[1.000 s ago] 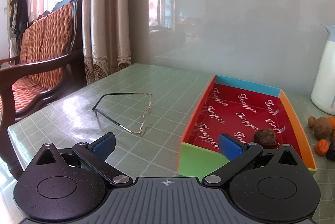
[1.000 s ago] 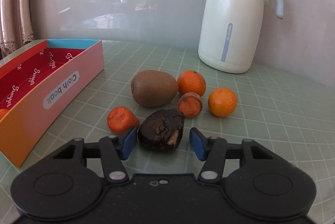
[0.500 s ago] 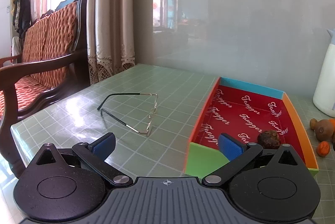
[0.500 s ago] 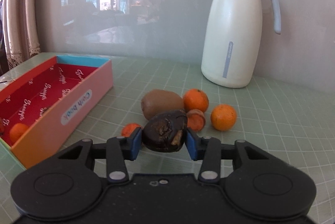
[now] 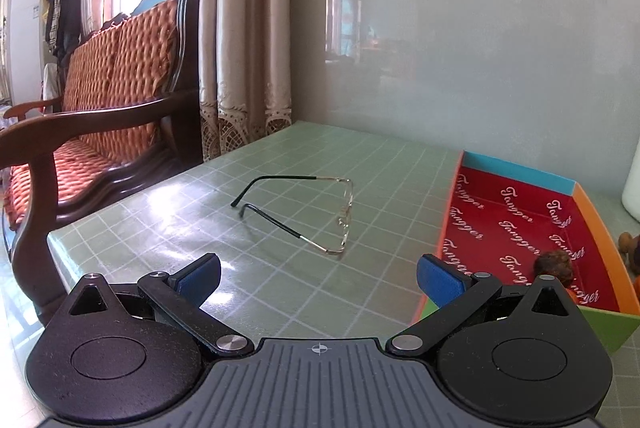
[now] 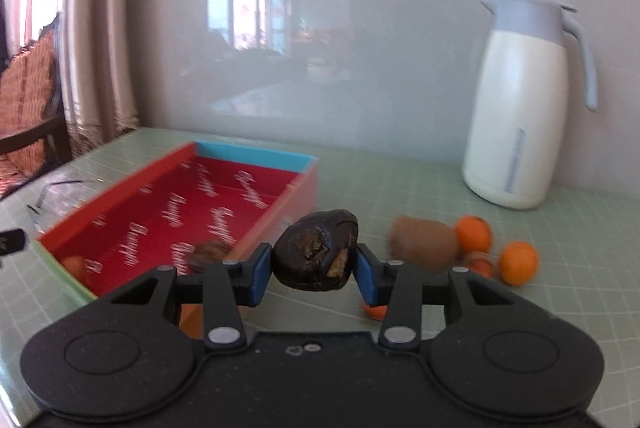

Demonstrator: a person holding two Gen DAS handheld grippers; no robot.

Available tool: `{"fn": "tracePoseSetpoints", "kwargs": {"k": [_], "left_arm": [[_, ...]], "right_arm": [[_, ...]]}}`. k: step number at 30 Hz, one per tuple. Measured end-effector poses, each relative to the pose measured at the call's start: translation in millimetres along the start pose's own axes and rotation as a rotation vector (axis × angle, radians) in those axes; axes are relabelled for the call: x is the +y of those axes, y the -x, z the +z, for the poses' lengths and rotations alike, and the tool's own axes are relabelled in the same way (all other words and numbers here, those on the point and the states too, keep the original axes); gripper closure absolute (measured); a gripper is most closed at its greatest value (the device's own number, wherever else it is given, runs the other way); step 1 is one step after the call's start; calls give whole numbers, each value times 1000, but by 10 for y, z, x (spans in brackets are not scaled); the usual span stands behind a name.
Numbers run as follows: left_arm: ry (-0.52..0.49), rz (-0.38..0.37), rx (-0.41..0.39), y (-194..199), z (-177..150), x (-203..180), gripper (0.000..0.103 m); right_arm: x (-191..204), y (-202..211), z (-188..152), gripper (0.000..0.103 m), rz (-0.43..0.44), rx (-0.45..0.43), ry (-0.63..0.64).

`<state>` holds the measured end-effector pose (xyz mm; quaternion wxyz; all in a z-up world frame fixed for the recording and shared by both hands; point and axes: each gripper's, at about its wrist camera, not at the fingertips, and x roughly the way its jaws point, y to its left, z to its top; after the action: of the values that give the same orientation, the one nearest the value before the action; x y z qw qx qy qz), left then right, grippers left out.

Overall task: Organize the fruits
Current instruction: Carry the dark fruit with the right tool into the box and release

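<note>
Right wrist view first. What is the right tool [image 6: 316, 270] doing?

— It points a bit down. Its two blue pads [image 6: 258, 274] squeeze a dark wrinkly fruit [image 6: 316, 252] from both sides. The fruit is up off the tabletop [image 6: 440, 187], just beside the long side of the box [image 6: 120, 195].

— And the left tool [image 5: 318, 278]?

— It points a bit down too. Its pads are far apart and hold nothing. A pair of glasses [image 5: 304, 211] lies on the tabletop ahead of it.

— What is in the box?

— It has a red floor with white words. A brown lumpy fruit [image 6: 208, 254] sits near the close end, and a small orange one [image 6: 74, 264] is in the close corner.

— What else is out on the tabletop?

— A kiwi [image 6: 424, 242], some little oranges [image 6: 518, 262] next to it, and one more small orange fruit [image 6: 374, 311] under the right pad. A white jug [image 6: 524, 107] stands farther back by the wall [image 6: 360, 27].

— Where are the edges?

— The green tabletop ends at the left, by a wooden chair [image 5: 100, 107] and a curtain [image 5: 244, 27]. The wall shuts off the back. The space between the glasses and the box is bare.
</note>
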<state>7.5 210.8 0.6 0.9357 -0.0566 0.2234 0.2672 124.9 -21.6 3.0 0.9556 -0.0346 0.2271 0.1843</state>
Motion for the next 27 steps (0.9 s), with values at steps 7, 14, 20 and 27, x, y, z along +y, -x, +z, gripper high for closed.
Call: {"fn": "tracePoseSetpoints", "kwargs": {"k": [7,14,20,27], "left_arm": [[-7,10,0,11,-15,56,0],[1,23,11,-5,-16,124,0],[-7,17,10,9,-15,77,0],[-6,-3,4,35,-7,7,0]], "right_arm": [[254,-53,38,61,56,-16,7],[454,-93,12,59,80,-12,42],[427,-3,-1,52,62,-50,43],[-76,88,-30,43,-7,-64,-146]]}}
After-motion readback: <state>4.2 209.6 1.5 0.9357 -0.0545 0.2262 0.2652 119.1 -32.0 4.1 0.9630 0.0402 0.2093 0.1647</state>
